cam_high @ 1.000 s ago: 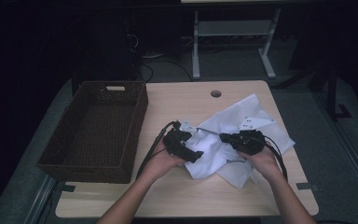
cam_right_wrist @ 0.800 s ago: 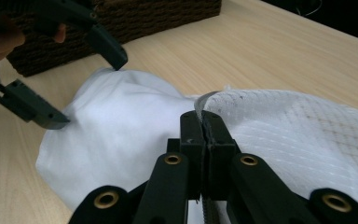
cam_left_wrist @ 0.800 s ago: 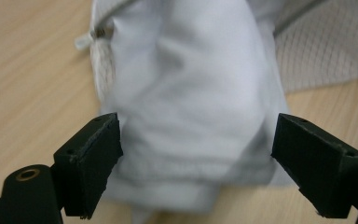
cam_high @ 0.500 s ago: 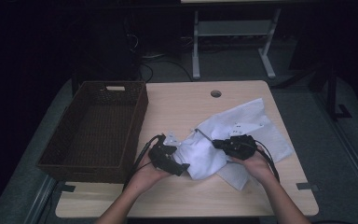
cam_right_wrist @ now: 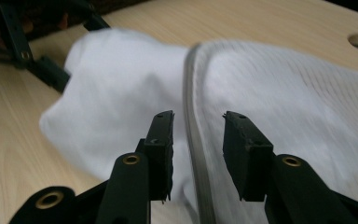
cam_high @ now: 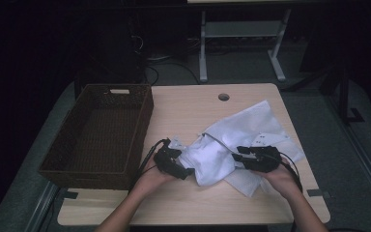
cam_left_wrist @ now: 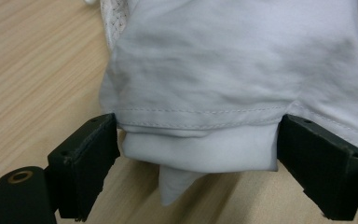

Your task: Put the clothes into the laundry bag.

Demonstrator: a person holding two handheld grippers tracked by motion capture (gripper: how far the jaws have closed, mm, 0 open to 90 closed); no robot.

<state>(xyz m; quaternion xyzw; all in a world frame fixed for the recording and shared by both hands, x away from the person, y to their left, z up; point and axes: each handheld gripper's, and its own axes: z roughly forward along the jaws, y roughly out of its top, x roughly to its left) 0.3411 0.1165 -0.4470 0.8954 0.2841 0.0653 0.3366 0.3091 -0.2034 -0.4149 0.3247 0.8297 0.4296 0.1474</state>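
White cloth (cam_high: 232,150) lies bunched on the tabletop (cam_high: 193,111), a wicker basket (cam_high: 101,133) at nine o'clock. The left gripper (cam_left_wrist: 198,154) straddles its hem, jaws wide apart; the right gripper (cam_right_wrist: 198,140) stands parted astride a seam.

A pale wooden bench in a dark room.

The bench (cam_high: 193,108) has a light wood-grain top with a round cable hole (cam_high: 223,96) near its far edge, and it is the only brightly lit surface. A dark woven basket (cam_high: 101,133) sits on its left part. Around it lies grey floor (cam_high: 251,72), dim at the sides. Beyond the far edge stands a white metal frame (cam_high: 241,36) with a low crossbar and splayed feet, and dark cables (cam_high: 162,67) loop across the floor to its left. The background above falls into near blackness.
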